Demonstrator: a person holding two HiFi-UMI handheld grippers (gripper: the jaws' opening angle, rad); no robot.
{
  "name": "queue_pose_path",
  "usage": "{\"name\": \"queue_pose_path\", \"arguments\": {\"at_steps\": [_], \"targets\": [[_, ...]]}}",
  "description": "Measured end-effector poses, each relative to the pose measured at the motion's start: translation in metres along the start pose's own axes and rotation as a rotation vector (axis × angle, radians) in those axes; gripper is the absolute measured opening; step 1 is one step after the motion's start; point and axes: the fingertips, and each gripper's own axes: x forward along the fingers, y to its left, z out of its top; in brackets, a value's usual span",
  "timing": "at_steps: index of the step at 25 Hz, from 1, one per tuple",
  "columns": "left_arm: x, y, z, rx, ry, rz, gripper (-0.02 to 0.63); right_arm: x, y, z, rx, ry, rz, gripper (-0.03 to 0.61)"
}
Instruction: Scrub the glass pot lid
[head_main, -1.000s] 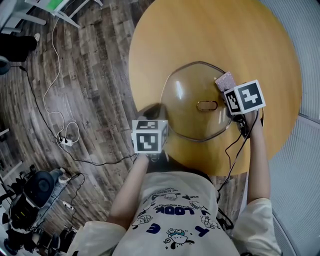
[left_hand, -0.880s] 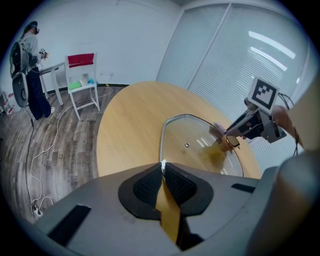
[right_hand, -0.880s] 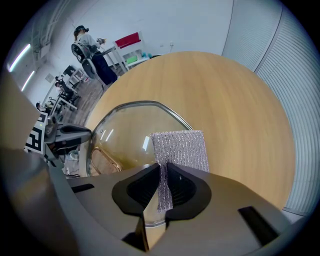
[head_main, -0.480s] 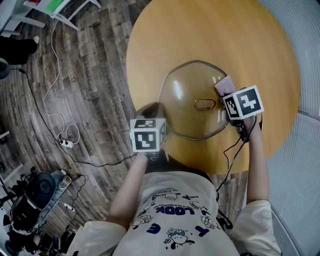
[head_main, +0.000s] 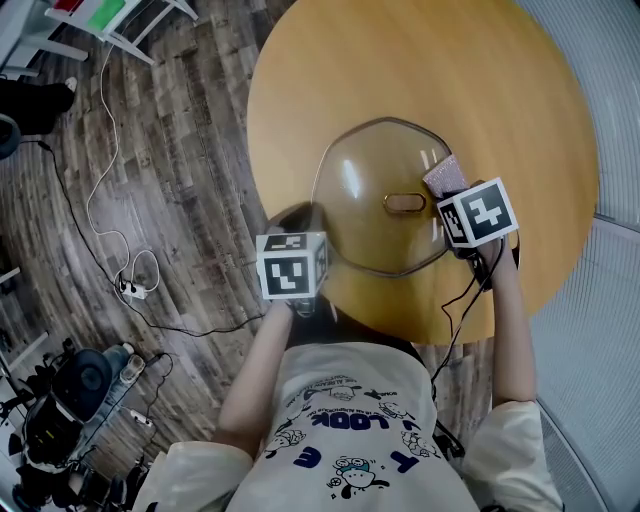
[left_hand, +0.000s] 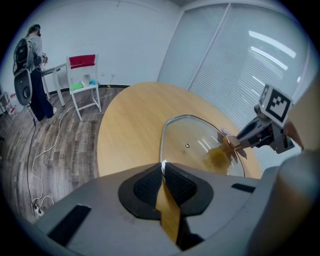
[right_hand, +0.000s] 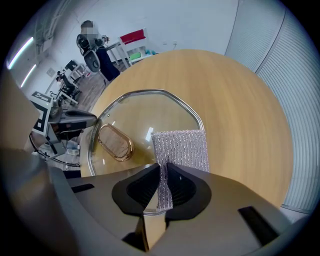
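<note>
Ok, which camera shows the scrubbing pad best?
The right gripper view: the scrubbing pad sits centre, clamped in the right tool, at the glass lid's edge. The head view shows only a corner; the left gripper view, a small sliver.

Left tool clamps glass lid rim; round wooden table behind lid.

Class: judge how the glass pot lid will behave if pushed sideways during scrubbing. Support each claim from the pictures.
The glass pot lid probably slides easily on the smooth table, which is likely why the left tongs clamp its rim. It looks stiff, holding its dome shape. Being glass, it would likely crack if dropped.
</note>
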Motion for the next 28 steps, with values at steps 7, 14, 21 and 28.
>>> {"name": "queue_pose_path", "arguments": {"at_steps": [7,14,21,28], "targets": [[0.000,0.000,-0.001,-0.003,0.000,0.011,0.031,0.000,0.009,-0.013,-0.012,0.006,-0.002,0.061],[0.003,0.001,0.000,-0.003,-0.003,0.013,0.031,0.001,0.016,-0.021,-0.010,0.013,0.001,0.061],[0.003,-0.001,-0.005,0.009,-0.011,0.020,0.031,0.002,0.027,-0.035,-0.012,0.016,0.005,0.061],[0.006,0.000,-0.004,-0.002,-0.013,0.012,0.031,0.006,0.037,-0.042,-0.007,0.024,0.016,0.061]]}}
